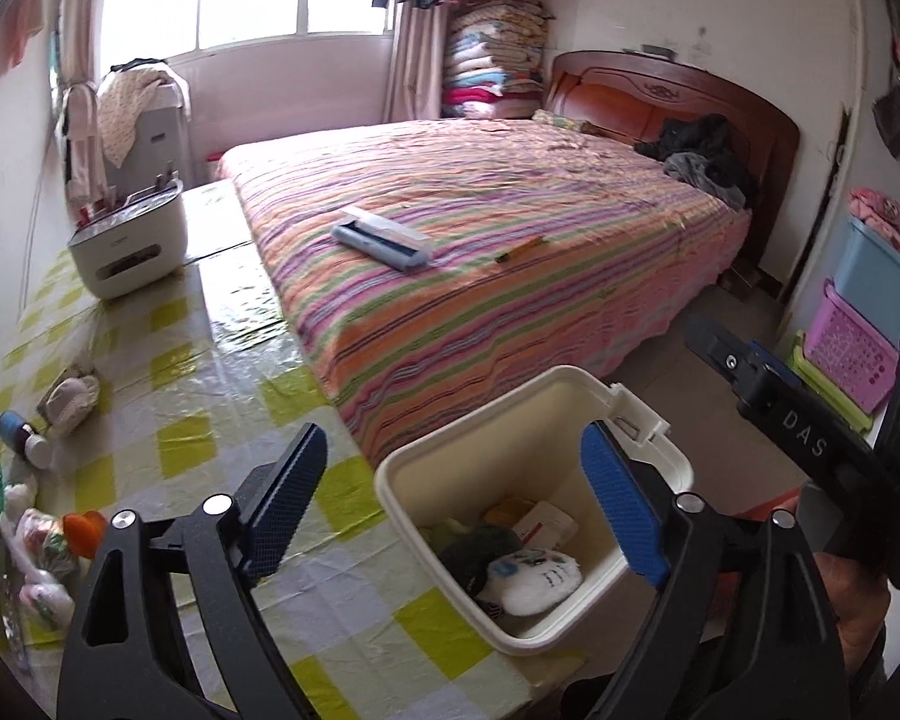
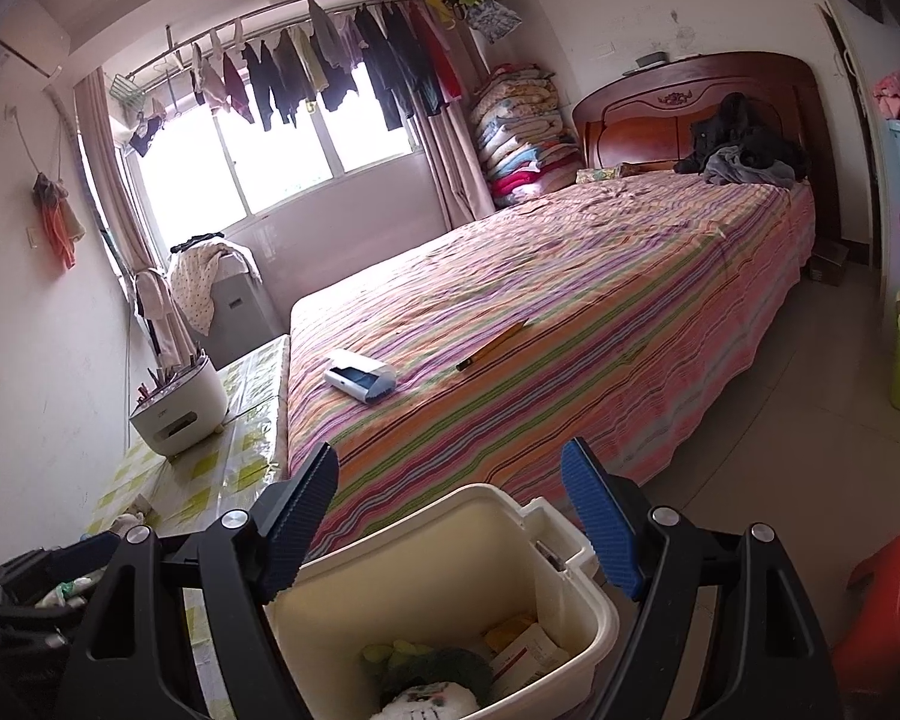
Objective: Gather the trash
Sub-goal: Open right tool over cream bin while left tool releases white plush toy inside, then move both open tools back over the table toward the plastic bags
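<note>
A cream trash bin [image 1: 576, 402] stands at the table's near right corner, holding a white crumpled wrapper [image 1: 534, 579], a dark green item and small cartons. My left gripper [image 1: 450, 504] is open and empty, above the bin's left rim. My right gripper [image 2: 450, 516] is open and empty, directly over the same bin [image 2: 450, 546]; it shows in the left wrist view [image 1: 810, 420] to the bin's right. Loose trash lies on the table's left edge: a crumpled beige wad [image 1: 72, 396], a blue-capped small bottle [image 1: 24, 438], an orange piece [image 1: 84, 531] and plastic wrappers [image 1: 36, 564].
The table has a yellow-checked plastic cover [image 1: 180, 444]. A white appliance [image 1: 129, 246] stands at its far end. A striped bed [image 1: 480, 228] runs along the table's right side with a blue case [image 1: 378, 237] and a pencil on it. Plastic crates [image 1: 852, 348] stand at right.
</note>
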Motion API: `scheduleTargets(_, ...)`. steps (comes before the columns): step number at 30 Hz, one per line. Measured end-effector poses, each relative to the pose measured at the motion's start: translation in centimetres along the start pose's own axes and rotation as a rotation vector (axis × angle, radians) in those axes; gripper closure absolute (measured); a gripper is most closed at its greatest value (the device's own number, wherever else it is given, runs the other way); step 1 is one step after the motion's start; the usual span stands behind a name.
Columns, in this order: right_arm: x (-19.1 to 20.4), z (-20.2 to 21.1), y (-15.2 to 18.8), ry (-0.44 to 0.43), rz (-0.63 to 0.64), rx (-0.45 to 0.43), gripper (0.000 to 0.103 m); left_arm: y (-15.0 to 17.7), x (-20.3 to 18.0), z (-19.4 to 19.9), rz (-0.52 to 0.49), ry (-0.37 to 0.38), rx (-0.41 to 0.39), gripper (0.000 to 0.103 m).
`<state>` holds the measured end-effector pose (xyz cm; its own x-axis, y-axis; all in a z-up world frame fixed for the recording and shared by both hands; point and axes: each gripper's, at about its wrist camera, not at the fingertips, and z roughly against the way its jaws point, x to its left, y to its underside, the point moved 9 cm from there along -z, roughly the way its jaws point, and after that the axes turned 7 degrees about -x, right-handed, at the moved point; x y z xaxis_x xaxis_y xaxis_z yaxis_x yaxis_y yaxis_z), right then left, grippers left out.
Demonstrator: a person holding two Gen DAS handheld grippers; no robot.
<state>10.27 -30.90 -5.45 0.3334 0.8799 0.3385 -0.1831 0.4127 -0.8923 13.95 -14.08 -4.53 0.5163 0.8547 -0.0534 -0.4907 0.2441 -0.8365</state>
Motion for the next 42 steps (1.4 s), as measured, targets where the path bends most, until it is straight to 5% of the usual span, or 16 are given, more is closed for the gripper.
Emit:
scheduleTargets(17,10.1,-1.8,4.4,-0.185,0.104,0.119,0.028,0.3,15.6,4.3,0.225,-0.324,0.029,0.012)
scheduleTargets(28,18.4,-2.3,8.9,-0.284,0.222,0.188,0.028,3.4,31.4,10.3,0.553,-0.487,0.014,0.012)
scheduleTargets(33,22.8,-1.6,10.9,-0.389,0.264,0.211,0.028,6.2,37.7,12.2,0.639,-0.565,0.050,0.012)
scheduleTargets(42,34.5,1.6,16.7,-0.715,0.441,0.325,0.028,12.5,46.0,13.0,0.842,-0.607,0.159,0.012)
